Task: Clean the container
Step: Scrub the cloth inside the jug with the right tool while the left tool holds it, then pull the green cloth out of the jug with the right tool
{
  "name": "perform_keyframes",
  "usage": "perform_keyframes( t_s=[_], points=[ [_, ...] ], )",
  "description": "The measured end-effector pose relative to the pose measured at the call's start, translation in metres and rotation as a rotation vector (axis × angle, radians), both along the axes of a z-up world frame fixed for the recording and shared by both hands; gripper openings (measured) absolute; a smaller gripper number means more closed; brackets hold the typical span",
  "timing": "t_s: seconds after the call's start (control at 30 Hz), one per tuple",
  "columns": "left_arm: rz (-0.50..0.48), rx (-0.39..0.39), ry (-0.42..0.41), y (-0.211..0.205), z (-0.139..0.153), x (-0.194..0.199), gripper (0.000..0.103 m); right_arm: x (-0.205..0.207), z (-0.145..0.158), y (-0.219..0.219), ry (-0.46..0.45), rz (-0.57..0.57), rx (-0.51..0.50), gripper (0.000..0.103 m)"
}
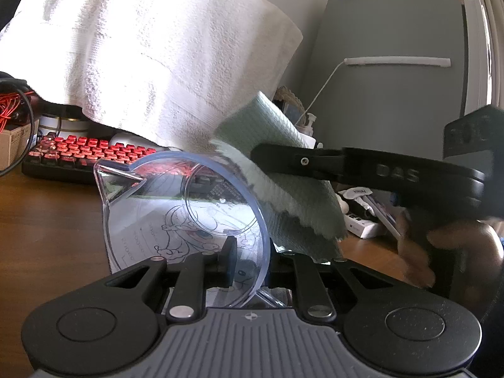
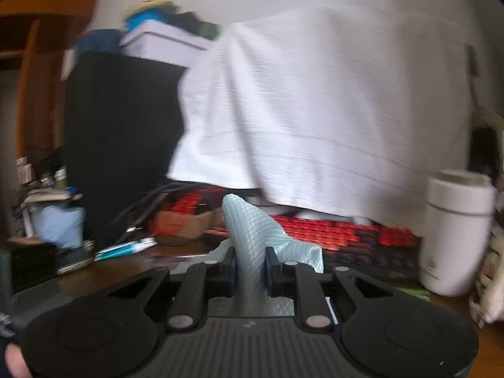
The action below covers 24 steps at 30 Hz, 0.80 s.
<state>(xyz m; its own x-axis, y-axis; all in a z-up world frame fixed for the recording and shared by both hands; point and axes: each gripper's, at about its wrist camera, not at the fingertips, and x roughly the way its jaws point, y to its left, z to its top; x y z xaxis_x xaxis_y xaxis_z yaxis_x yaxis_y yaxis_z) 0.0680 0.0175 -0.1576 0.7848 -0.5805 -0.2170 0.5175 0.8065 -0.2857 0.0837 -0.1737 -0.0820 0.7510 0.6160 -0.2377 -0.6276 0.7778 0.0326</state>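
Beside container rim, cloth, open desk

Clear cartoon-printed container, pale green waffle-textured cloth

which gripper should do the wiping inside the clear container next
Right. The right gripper is shut on the green cloth, held beside the clear container. The left gripper is clamped on the container's rim, so it likely just steadies it.
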Motion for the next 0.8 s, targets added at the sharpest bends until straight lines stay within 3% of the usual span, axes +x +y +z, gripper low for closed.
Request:
perform_keyframes(
  t_s=[0.13, 0.4, 0.7, 0.8],
  points=[
    [0.002, -0.001, 0.000, -0.001, 0.000, -0.002, 0.014, -0.015, 0.001, 0.017, -0.040, 0.096, -0.056, 0.016],
    [0.001, 0.002, -0.002, -0.001, -0.001, -0.004, 0.014, -0.005, 0.002, 0.009, -0.033, 0.040, -0.050, 0.016],
    [-0.001, 0.002, -0.003, 0.000, -0.001, -0.004, 0.015, 0.029, -0.002, -0.041, 0.051, -0.260, -0.011, 0.015],
    [-0.001, 0.001, -0.004, 0.000, -0.002, -0.003, 0.015, 0.026, 0.004, -0.061, -0.011, -0.428, -0.056, 0.015]
  ],
)
